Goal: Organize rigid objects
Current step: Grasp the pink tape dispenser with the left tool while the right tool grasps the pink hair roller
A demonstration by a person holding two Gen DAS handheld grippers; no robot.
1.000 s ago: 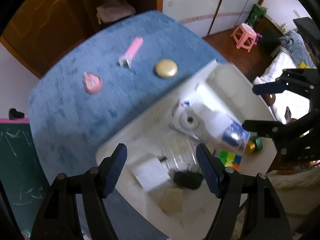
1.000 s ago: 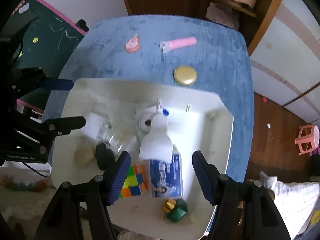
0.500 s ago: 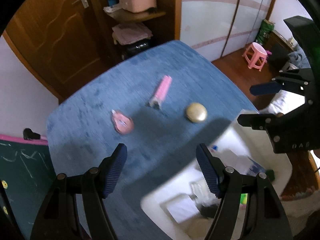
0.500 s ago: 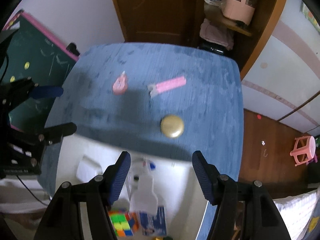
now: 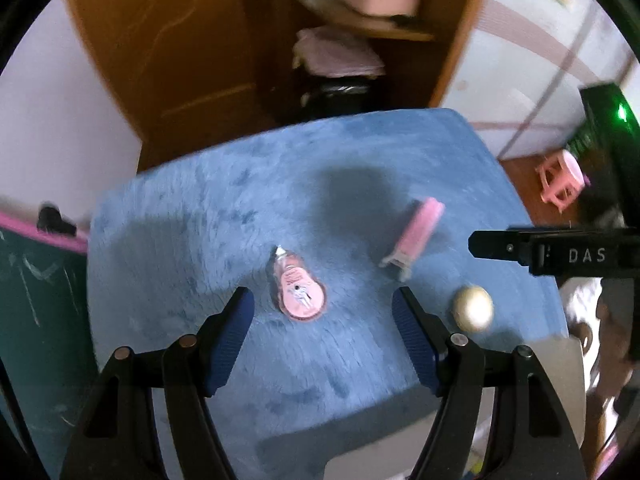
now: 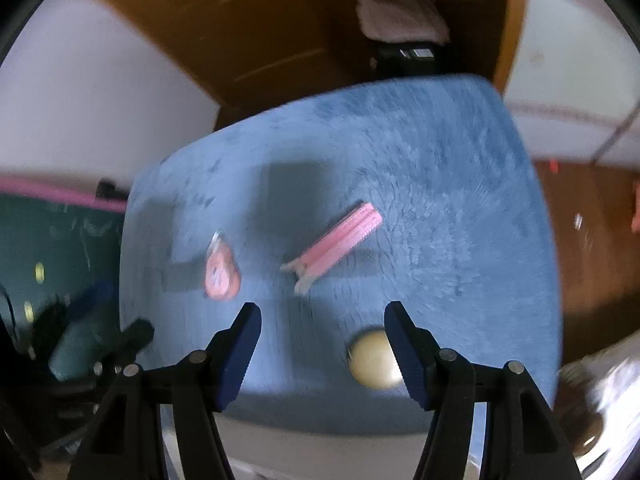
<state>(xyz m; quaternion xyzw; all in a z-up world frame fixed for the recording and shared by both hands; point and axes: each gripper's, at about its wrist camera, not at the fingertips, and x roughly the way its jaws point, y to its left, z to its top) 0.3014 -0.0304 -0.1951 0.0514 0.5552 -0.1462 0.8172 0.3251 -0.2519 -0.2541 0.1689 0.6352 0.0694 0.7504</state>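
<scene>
Both tongs, the left gripper (image 5: 323, 308) and right gripper (image 6: 322, 322), released and empty, have been swung from the white bin (image 5: 560, 364) toward the pink tape dispenser (image 5: 298, 292), pink clip (image 6: 336, 248) and gold lid (image 6: 374, 360), apparently still to be collected.

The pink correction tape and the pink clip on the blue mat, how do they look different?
The correction tape is short and rounded, tapering to a clear tip; the clip is long, straight and ribbed. The tape sits between the left gripper fingers in its view; the clip lies farther right. Both are pink and lie flat, ungripped.
</scene>
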